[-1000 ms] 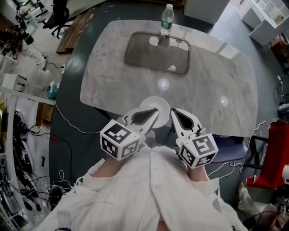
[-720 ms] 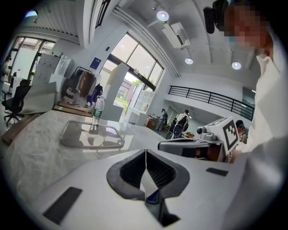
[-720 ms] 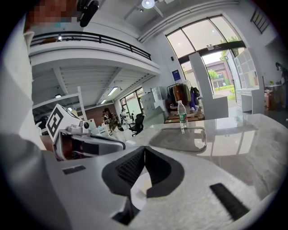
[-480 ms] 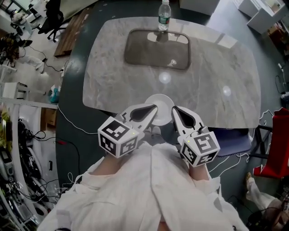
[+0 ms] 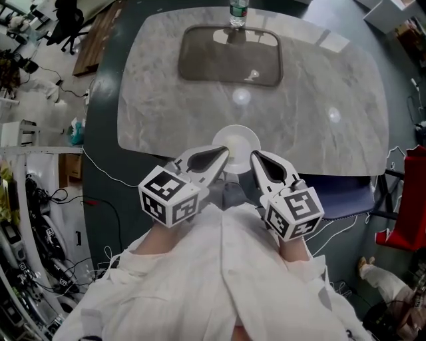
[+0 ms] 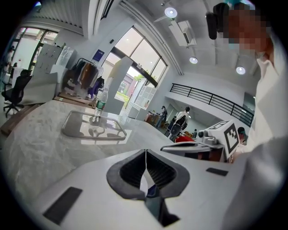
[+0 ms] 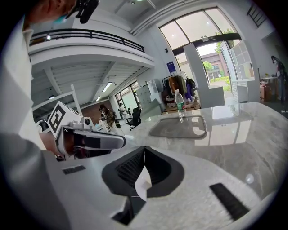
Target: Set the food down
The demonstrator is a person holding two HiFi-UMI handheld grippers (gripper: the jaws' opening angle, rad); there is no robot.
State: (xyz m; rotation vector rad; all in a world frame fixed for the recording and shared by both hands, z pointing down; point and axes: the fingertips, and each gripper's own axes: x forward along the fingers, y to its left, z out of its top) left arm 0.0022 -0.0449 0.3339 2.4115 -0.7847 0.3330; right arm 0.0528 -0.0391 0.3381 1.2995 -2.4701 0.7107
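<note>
1. While the left gripper (image 5: pixel 221 158) and right gripper (image 5: pixel 257 160) each clamp the rim of the plate (image 5: pixel 235 138) lying between their tips, the set-down looks unfinished: letting go is still left.
2. Whether the plate touches the table (image 5: pixel 319 100) beneath it is unclear, and no food shows on it.
3. Against a second ago, the plate sits slightly further over the table's near edge, and the bottle (image 5: pixel 237 10) far ahead nears the head view's top.
</note>
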